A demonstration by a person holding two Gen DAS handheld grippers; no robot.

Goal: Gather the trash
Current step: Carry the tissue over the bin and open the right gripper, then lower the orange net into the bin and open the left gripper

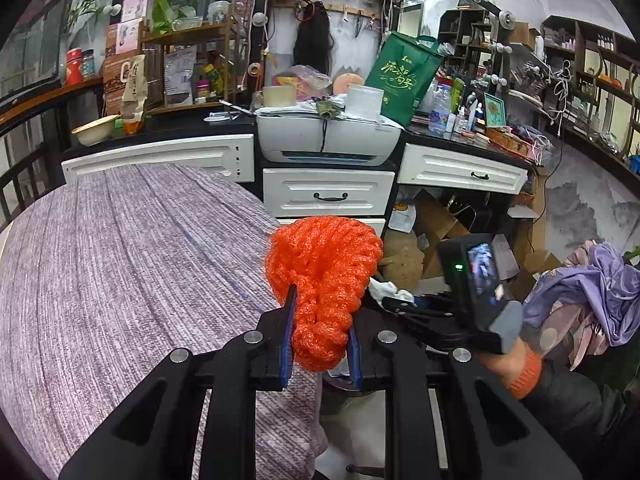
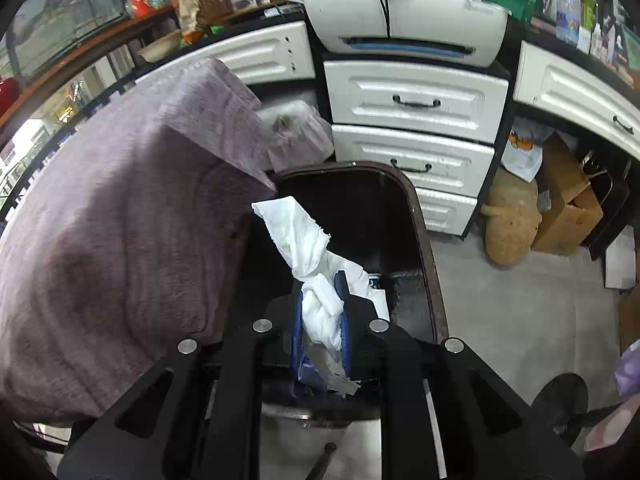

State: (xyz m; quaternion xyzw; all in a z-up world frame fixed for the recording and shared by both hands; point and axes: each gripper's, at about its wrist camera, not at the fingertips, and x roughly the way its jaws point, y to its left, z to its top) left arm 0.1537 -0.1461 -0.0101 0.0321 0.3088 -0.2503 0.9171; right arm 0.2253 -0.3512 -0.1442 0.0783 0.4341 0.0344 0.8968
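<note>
Trash: orange foam net (image 1: 324, 276) clamped in left claw (image 1: 320, 336) at bench (image 1: 120, 264) edge; white tissue (image 2: 308, 256) clamped in right claw (image 2: 322, 312) over dark bin (image 2: 420, 216). Bin interior too dark to read; claw arms block its near rim.

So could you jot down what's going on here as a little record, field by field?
left gripper: shut on an orange foam net
right gripper: shut on a crumpled white tissue
below the tissue: dark open bin
table: covered by a purple woven cloth, beside the bin
background: white drawers under a white printer
trash dropped yet: no, both pieces are held
</note>
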